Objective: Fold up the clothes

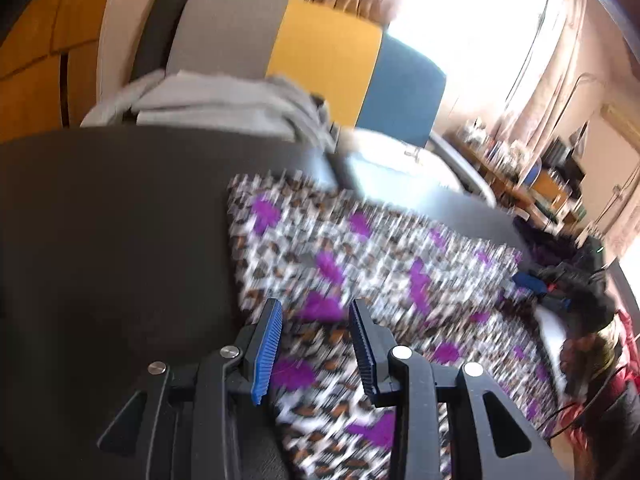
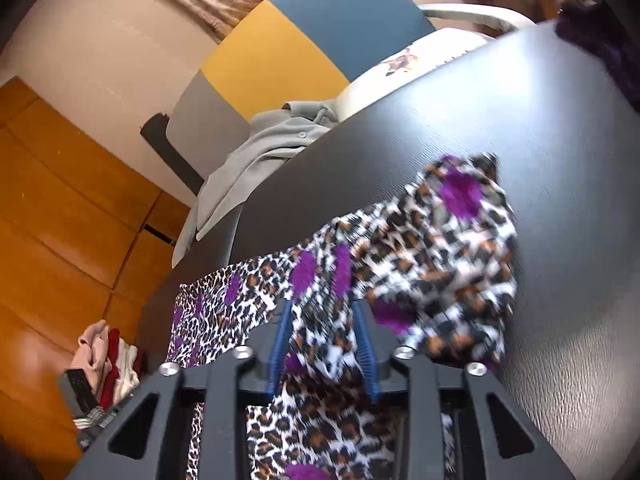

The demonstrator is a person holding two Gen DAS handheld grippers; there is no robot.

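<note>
Leopard-print garment (image 1: 360,264) with purple blotches spread on my dark worktop (image 1: 120,220), my left claw (image 1: 316,344) apart above it, my right claw (image 2: 322,344) clamped on a bunched fold, grey clothes (image 1: 224,104) on the chair behind

The dark table (image 1: 100,220) and spotted cloth (image 1: 360,272) are being seen close up in both views, with the chair (image 2: 304,32) far behind.
</note>
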